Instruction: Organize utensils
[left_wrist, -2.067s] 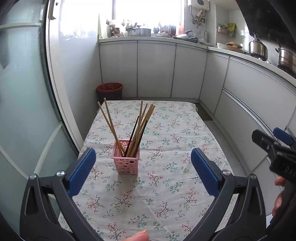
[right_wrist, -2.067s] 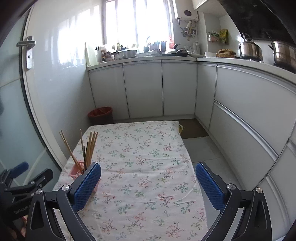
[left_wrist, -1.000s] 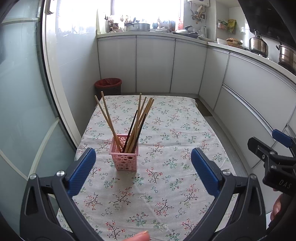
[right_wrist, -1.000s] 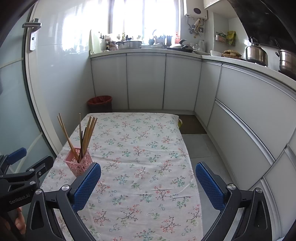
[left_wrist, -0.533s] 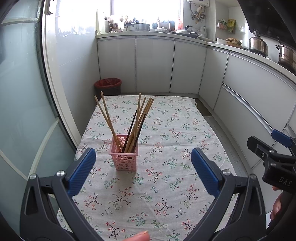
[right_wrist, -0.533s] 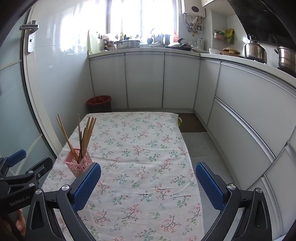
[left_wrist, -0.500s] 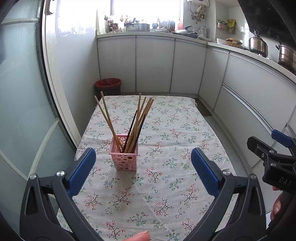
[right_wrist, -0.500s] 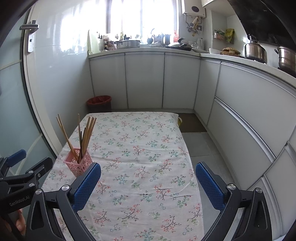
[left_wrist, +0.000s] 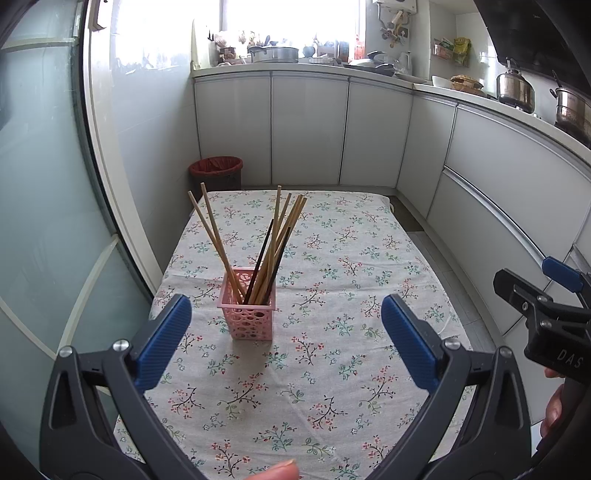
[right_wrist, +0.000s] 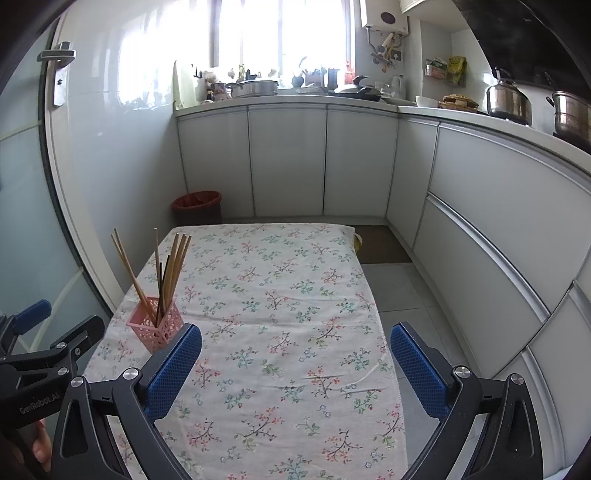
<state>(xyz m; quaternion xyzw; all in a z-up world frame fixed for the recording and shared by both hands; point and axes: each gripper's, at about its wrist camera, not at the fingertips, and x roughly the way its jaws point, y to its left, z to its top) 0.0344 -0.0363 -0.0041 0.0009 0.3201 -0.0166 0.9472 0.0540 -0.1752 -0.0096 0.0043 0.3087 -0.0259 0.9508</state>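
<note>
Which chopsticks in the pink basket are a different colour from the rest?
The two dark, nearly black chopsticks in the middle of the pink basket. All the others are light wooden chopsticks, and the dark ones end lower than those.

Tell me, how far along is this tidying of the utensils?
It looks nearly done or not begun. The wooden and dark chopsticks all stand in the pink perforated plastic holder on the floral tablecloth; no loose utensils show. Nothing is in hand: the left gripper and right gripper are open and empty. What is left cannot be told.
</note>
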